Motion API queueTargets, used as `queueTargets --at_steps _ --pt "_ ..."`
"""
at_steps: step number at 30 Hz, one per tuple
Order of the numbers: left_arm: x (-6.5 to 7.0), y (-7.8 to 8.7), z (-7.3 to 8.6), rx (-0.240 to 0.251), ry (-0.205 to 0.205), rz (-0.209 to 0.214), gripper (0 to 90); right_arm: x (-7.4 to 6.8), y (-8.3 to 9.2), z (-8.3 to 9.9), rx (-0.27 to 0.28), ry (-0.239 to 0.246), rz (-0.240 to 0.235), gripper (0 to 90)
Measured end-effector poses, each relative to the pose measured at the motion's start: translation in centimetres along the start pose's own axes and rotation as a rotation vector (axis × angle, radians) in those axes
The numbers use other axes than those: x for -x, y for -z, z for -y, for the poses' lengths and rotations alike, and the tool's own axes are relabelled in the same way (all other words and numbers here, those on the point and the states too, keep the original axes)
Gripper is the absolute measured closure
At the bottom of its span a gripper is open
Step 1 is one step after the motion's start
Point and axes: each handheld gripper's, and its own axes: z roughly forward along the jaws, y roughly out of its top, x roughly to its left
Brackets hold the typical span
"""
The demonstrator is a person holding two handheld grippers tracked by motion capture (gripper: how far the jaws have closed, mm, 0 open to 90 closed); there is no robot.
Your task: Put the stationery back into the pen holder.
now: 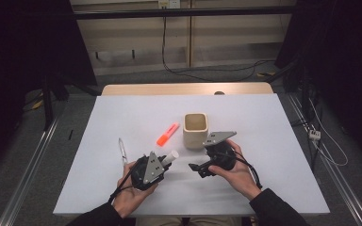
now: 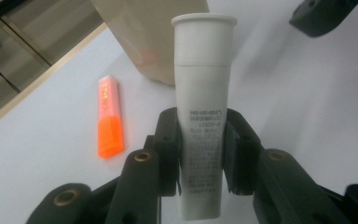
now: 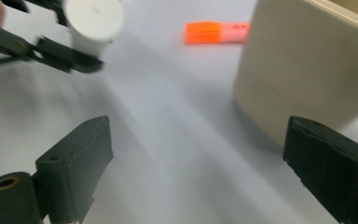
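My left gripper (image 2: 200, 154) has its two black pads closed on a white tube (image 2: 203, 107), pinching it low on the body while the flat, wider cap end points away from me. The tube is plain matt white, round, with a seam below the cap and small grey print on its side; I can make out digits and "LOCO" mirrored or upside down, but the rest is too small to read. In the high view the tube (image 1: 170, 156) pokes out of that gripper (image 1: 164, 162) toward the cup, held just above the table near my edge.

My right gripper (image 3: 196, 158) stands wide open with nothing between its pads, only bare table. In the high view it (image 1: 195, 168) sits beside the left one, apart from it, jaws turned toward the tube.

Past both, a beige square cup (image 1: 195, 129) with rounded corners stands upright near the middle of the table, open mouth up. Left of it, well apart from the tube, lies an orange highlighter (image 1: 168, 134) with a paler pink end. A thin clear loop (image 1: 121, 149) lies left of my left hand; I cannot tell what it is.

The table (image 1: 273, 141) is white with a wood strip along the far edge. Beyond it are grey floor, cables, pale wall panels and dark curtains on both sides.
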Motion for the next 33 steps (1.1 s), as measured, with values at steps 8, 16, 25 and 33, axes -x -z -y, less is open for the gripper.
queueTargets --at_steps 8,16,25,33 --pt "-1.1 0.4 -0.1 0.037 0.122 0.057 70.6 0.9 1.4 1.9 0.013 -0.076 0.070 7.2" --pt "-2.1 1.1 -0.7 0.071 0.182 0.068 70.6 1.4 3.4 3.4 0.062 -0.110 0.208 7.4" --pt "-3.3 1.7 -2.0 0.103 0.240 0.078 70.5 1.9 5.4 5.0 0.127 -0.153 0.286 7.8" --pt "-4.3 1.2 -2.7 0.117 0.287 0.091 70.6 2.4 6.4 6.8 0.159 -0.193 0.308 7.8"
